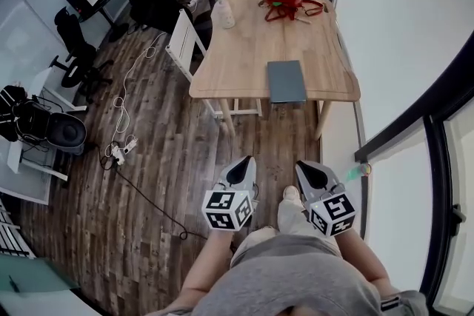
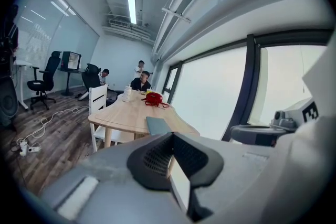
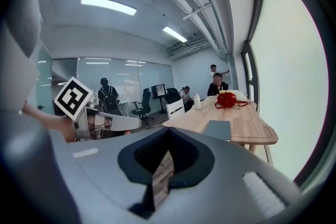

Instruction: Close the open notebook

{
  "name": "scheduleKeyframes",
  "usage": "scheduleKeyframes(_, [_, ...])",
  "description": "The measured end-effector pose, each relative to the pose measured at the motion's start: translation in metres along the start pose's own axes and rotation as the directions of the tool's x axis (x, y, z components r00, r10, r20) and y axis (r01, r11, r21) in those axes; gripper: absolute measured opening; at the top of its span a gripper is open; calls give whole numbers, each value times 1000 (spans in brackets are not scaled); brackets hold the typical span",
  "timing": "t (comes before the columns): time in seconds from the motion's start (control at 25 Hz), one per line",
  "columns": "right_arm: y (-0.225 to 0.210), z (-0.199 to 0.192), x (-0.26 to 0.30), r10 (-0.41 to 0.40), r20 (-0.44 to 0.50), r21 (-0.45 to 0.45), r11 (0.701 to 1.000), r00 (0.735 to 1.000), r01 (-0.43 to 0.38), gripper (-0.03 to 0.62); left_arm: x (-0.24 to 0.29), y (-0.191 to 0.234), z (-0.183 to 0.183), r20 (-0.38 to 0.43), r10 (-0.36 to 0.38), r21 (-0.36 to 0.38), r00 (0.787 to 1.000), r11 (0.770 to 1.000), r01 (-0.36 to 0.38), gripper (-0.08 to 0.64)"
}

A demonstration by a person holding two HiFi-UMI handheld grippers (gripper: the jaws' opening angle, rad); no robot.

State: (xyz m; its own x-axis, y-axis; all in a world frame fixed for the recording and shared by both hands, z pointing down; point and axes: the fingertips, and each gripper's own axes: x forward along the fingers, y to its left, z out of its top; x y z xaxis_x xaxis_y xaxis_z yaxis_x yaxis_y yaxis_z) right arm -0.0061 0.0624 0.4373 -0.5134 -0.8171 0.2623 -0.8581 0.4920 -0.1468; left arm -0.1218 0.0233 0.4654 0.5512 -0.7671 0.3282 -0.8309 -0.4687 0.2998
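A grey-blue notebook (image 1: 286, 81) lies closed and flat near the front edge of the wooden table (image 1: 244, 48); it also shows in the left gripper view as the notebook (image 2: 157, 125) and in the right gripper view as the notebook (image 3: 218, 129). Both grippers hang well short of the table, over the wood floor in front of the person's body. My left gripper (image 1: 241, 170) has its jaws together with nothing between them, tips meeting (image 2: 172, 135). My right gripper (image 1: 315, 175) sits beside it, jaws also together and empty (image 3: 169, 129).
A red bag (image 1: 285, 4) and a white bottle (image 1: 222, 13) stand further back on the table. A white chair (image 1: 181, 41) is at the table's left side. People sit at the far end. Cables and a power strip (image 1: 122, 148) lie on the floor left; office chairs (image 1: 78, 48) beyond.
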Motion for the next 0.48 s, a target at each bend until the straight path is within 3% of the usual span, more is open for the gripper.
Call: scheduleKeyframes(0.48, [34, -13, -30, -7, 0, 3, 1000, 1000, 7, 2, -68, -6, -20, 19, 11, -13, 1000, 1000, -11, 5])
